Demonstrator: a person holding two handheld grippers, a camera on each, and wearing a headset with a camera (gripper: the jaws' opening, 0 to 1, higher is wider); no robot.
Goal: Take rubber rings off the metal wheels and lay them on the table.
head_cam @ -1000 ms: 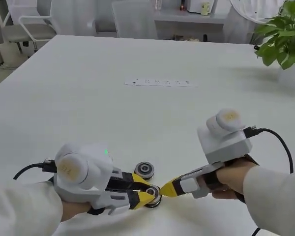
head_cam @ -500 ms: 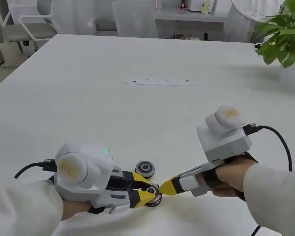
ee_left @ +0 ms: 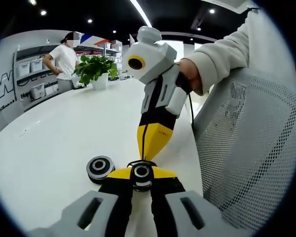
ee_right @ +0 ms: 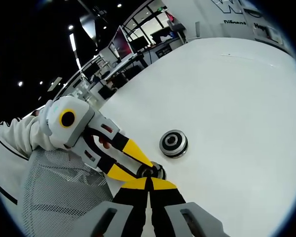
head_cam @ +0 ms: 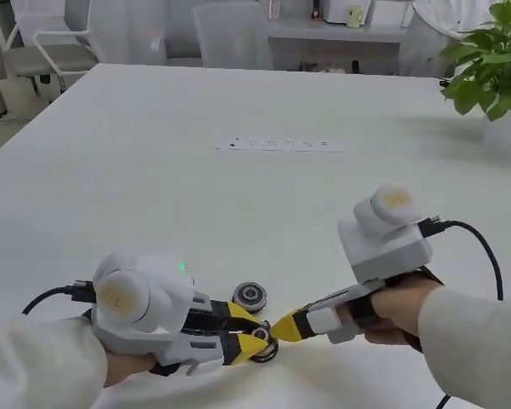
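With the jaws of the left gripper (ee_left: 141, 174) clamped on the metal wheel (ee_left: 141, 178) near the front edge of the worktop (head_cam: 238, 196), and the jaws of the right gripper (ee_right: 149, 179) pinched together on its rubber ring (ee_left: 136, 163), you needed a steady hold and a slow outward peel.

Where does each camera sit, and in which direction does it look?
Head view: on the person's head, looking forward and down at the table; both sleeves, the left gripper and the right gripper show.
Left gripper view: on the left gripper, looking along its fingers at the held wheel and the right gripper opposite.
Right gripper view: on the right gripper, looking along its fingers back at the left gripper and the same wheel.
Shared: all three show the free wheel beside the held one.
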